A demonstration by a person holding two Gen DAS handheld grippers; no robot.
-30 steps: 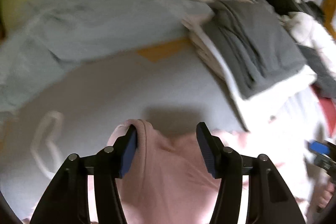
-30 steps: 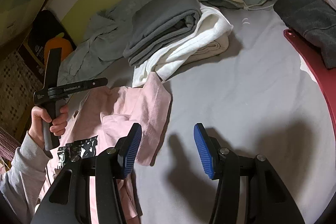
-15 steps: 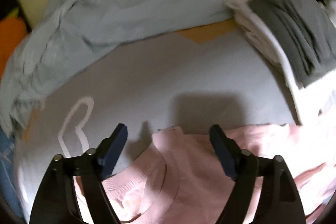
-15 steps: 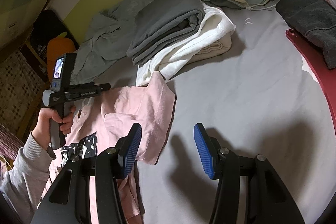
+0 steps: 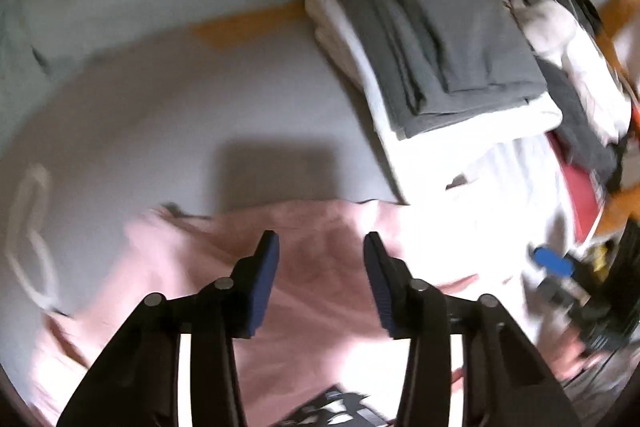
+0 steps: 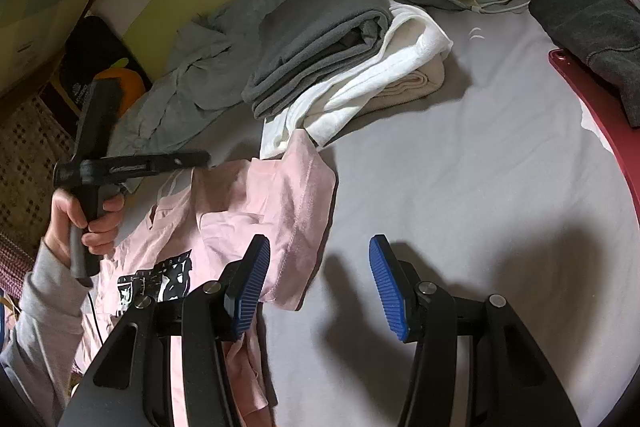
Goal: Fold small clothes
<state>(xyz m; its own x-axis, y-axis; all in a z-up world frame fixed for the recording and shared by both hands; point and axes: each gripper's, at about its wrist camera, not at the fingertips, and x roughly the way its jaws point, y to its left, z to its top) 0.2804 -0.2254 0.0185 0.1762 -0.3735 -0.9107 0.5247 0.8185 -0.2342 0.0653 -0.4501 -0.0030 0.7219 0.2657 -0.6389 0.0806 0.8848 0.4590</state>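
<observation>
1. We see the pink shirt (image 6: 256, 211) lying crumpled on the grey bed sheet (image 6: 460, 187), towards the bed's left side in the right wrist view, one flap folded over and a black-and-white print (image 6: 156, 283) showing near the bottom.
2. Our left tongs (image 5: 320, 255) point steeply down over the pink shirt; their jaws are closing with pink cloth below and between the blue pads, but the blur keeps us from seeing any pinch, so we read them as not yet gripping.
3. In the right wrist view the left tongs (image 6: 200, 159) appear from the side, carried by a hand (image 6: 88, 219) in a grey sleeve (image 6: 36, 311); their tips are smeared and hard to make out.
4. Our right tongs (image 6: 318, 267) stand released, nothing between the pads: the left pad sits just over the shirt's edge, the right pad over bare sheet.
5. A stack of folded clothes, a grey item (image 6: 320, 31) on white ones (image 6: 380, 75), lies beyond the shirt, its near corner just beside the shirt's top edge.
6. A loose grey-green garment (image 6: 208, 75) sprawls along the far edge of the bed, partly hidden behind the stack.
7. The left wrist view is heavily blurred and overexposed at right; the shirt's lower part is cut off in both views.
</observation>
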